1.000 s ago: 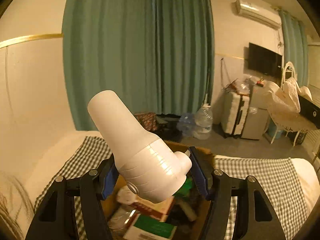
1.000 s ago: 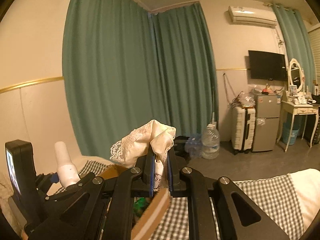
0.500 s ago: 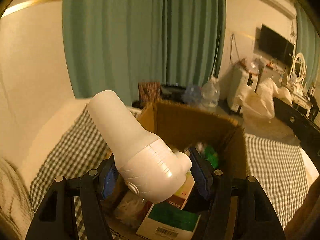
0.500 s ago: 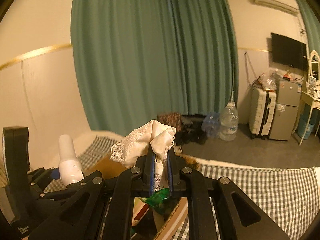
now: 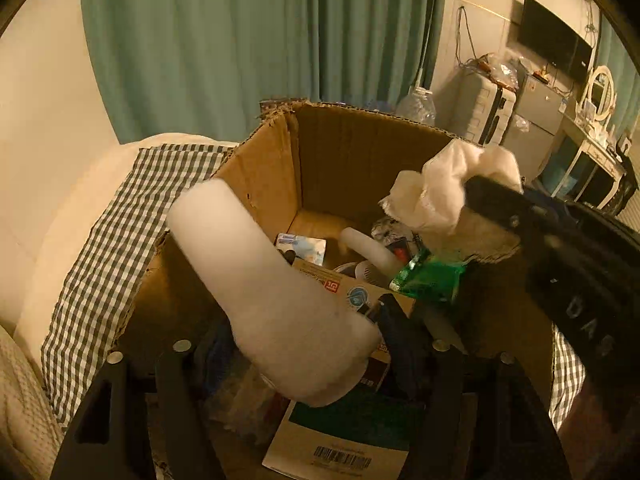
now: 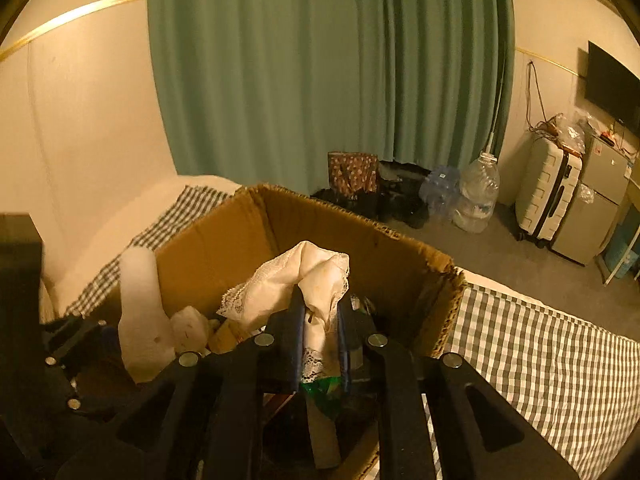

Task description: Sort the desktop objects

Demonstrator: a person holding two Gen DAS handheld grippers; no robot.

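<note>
we are lowering both loads into the cardboard box [image 5: 352,160]: the left hand-held gripper [image 5: 304,344] is opening around the white bottle [image 5: 272,292], the right hand-held gripper [image 6: 320,344] is opening around the lace cloth [image 6: 296,284].

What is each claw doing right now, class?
Left claw: opening around the big white plastic bottle.
Right claw: opening, cream lace-edged cloth between its fingers.

left gripper [image 5: 298,340]: black frame, blue pads, silver screws | right gripper [image 6: 320,340]: same, pale lettering on body
</note>
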